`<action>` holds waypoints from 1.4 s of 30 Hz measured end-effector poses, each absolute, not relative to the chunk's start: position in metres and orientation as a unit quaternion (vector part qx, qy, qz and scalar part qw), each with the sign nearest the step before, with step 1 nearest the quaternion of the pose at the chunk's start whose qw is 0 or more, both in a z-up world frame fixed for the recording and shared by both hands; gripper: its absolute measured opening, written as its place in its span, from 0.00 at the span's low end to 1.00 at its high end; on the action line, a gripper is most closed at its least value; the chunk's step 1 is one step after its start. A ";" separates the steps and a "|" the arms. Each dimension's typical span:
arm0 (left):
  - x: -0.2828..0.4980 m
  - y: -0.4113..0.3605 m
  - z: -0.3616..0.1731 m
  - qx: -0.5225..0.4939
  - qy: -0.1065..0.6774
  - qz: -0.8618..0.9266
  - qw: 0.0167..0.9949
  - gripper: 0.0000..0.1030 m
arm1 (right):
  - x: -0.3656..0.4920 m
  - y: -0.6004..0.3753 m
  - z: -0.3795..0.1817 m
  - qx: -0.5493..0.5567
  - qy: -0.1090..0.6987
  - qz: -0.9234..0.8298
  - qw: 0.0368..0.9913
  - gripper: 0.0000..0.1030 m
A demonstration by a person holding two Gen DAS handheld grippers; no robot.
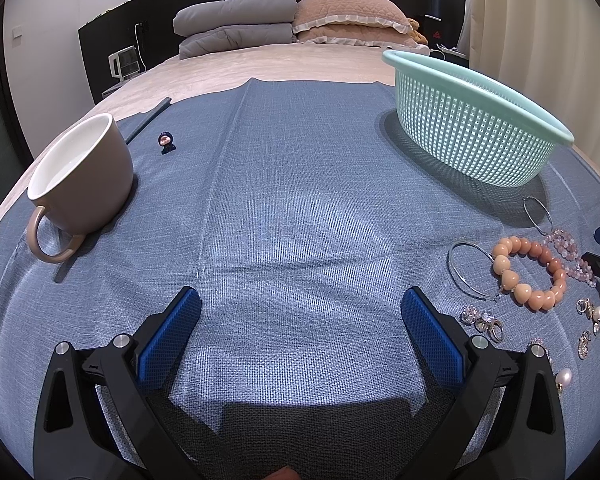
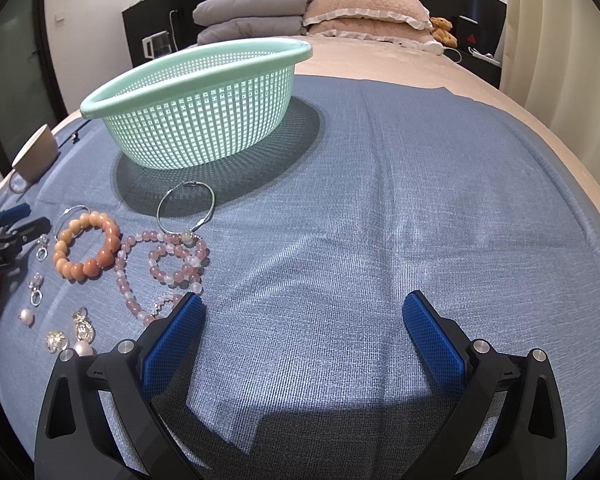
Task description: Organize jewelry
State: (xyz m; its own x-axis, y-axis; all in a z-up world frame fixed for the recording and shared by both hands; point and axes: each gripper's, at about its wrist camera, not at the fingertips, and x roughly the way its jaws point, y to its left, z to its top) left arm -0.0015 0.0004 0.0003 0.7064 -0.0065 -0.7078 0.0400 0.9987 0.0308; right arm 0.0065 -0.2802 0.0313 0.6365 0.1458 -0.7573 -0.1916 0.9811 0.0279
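- Our left gripper has its jaws spread wide, holding nothing, over bare blue cloth.
- Our right gripper is likewise spread and empty; its left pad sits just beside the tail of the pink beads.
- From the right gripper outward, the jewelry lies at ten o'clock: pink beads nearest, then the orange bracelet, a hoop touching the pink beads, and earrings and pearls at nine o'clock.
- The basket stands past the jewelry at eleven o'clock, tilted on the soft bed; it looks empty.
- From the left gripper, the cup is at ten o'clock, well apart from the jewelry at three o'clock.
- We judge nothing is sorted yet.
- Risks: the pink strand overlaps the hoop, so lifting one may drag the other.
- The wide pads could miss or flick the small earrings, or pinch cloth with them.
- Small pieces might slip through the basket's mesh.
- The grippers are close at the jewelry; reaching together could make them collide.
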 end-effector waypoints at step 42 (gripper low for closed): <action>-0.015 -0.029 0.034 0.031 0.329 -0.108 0.937 0.87 | 0.011 -0.238 0.070 -0.005 0.351 0.151 0.924 0.91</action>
